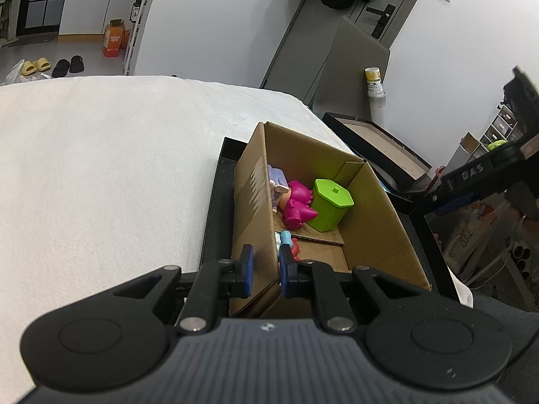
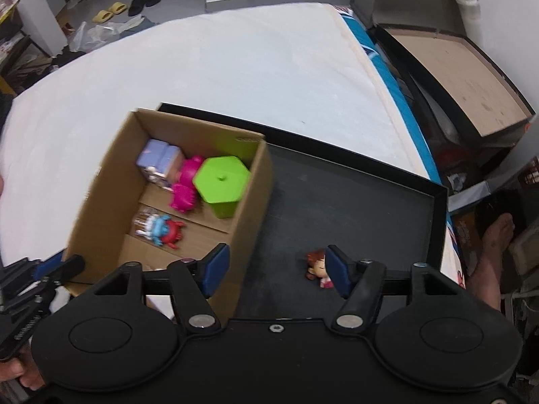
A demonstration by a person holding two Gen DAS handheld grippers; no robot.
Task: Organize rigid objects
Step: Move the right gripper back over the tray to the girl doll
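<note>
Left tool [image 1: 266,262] is clenched on the left wall of the box [image 1: 256,202], blue pads either side of the cardboard. The box sits at the left end of a black tray [image 2: 353,202] on a white bed [image 2: 235,67].

Inside the box: green tub [image 2: 220,180] with lid at the far right, pink toy [image 2: 185,185] touching it on the left, purple block [image 2: 160,160] at the far left, blue-red toy [image 2: 161,232] nearer, alone on the box floor.

Right tool [image 2: 276,269] is released, jaws standing apart over the tray just right of the box, nothing between them. One doll [image 2: 316,264] with brown hair lies on the tray floor right by the tool's right finger [image 2: 337,269], partly hidden behind it; touching or not, cannot tell.

Rest of the tray is bare. A person's foot [image 2: 495,245] shows at the right, off the bed.
</note>
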